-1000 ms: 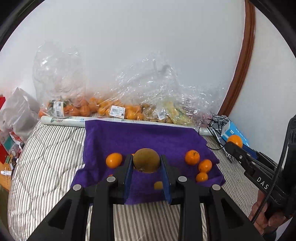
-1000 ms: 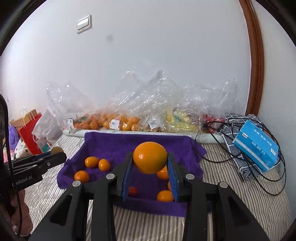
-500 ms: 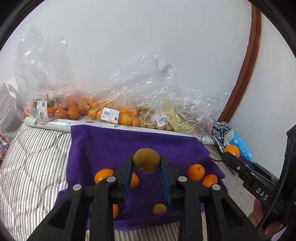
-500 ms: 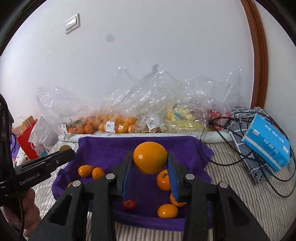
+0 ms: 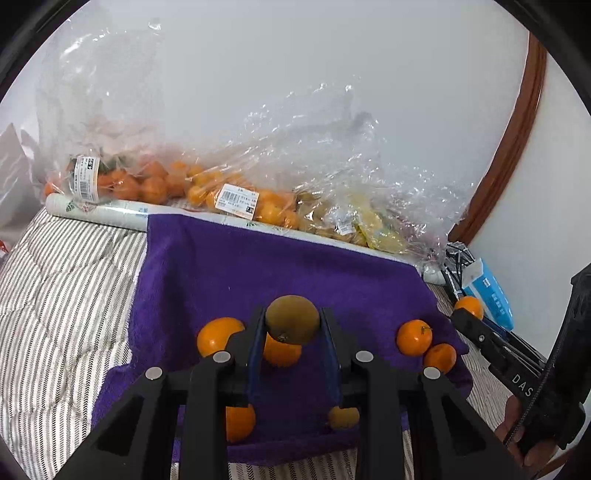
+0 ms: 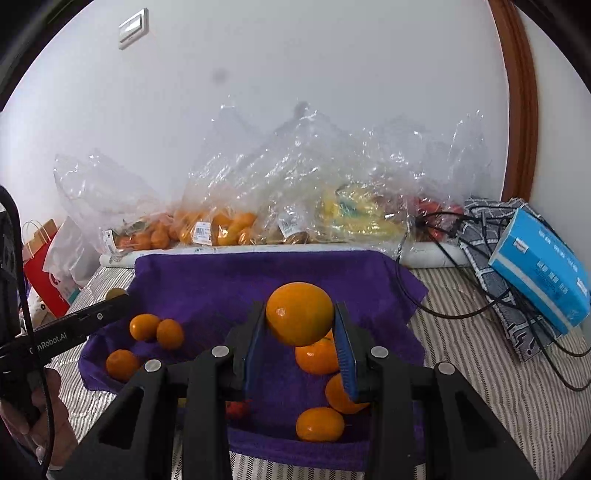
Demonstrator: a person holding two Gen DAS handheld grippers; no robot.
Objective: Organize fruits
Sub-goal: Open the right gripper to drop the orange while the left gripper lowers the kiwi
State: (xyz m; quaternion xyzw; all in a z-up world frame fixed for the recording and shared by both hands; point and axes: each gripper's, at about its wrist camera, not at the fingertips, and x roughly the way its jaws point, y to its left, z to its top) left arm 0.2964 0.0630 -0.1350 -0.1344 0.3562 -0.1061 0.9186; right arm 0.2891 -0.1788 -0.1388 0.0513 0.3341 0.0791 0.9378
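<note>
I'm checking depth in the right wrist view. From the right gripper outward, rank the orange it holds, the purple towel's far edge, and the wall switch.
1. orange, clamped in the right gripper.
2. purple towel far edge, mid-bed.
3. wall switch, upper left, farthest.

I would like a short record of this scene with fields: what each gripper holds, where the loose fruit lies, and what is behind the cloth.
left gripper: shut on a brown fruit, held above the cloth
right gripper: shut on a large orange, held above the cloth
surface: purple cloth on a striped bed cover
loose fruit: small oranges lying on the cloth, in groups to the left and right
behind the cloth: clear bags of fruit along the wall
right side: blue box and black cables
</note>
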